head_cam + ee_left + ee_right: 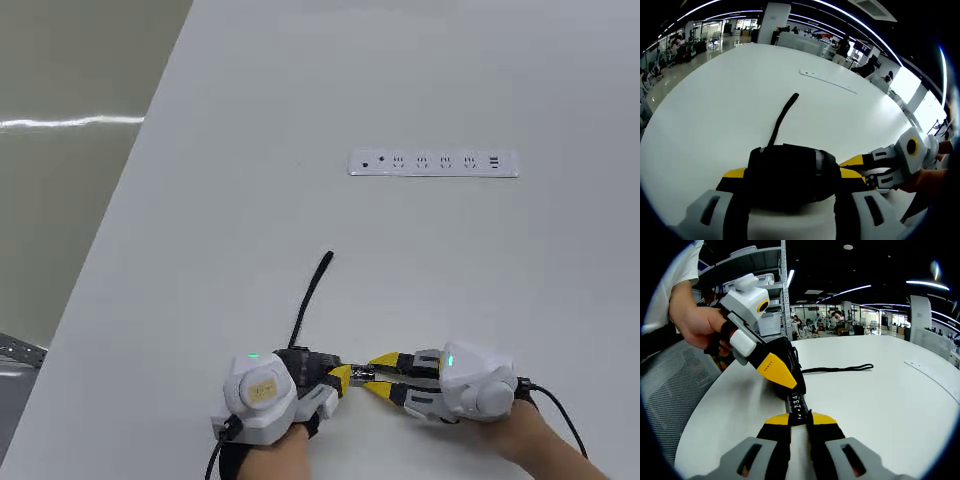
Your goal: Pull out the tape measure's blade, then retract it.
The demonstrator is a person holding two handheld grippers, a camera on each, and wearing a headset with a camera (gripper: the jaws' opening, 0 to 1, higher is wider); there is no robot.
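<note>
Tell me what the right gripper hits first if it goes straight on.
Most likely the black tape measure case, clamped in the left gripper: the right gripper, shut on the blade, points along it toward that case.

One tape measure (785,172), two grippers (338,380) (380,376), one power strip (433,163)

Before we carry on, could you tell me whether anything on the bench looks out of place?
Nothing stands out. The left gripper clamps the tape measure, the right gripper pinches its barely extended blade, the strap lies flat on the table, and the power strip looks intact.
</note>
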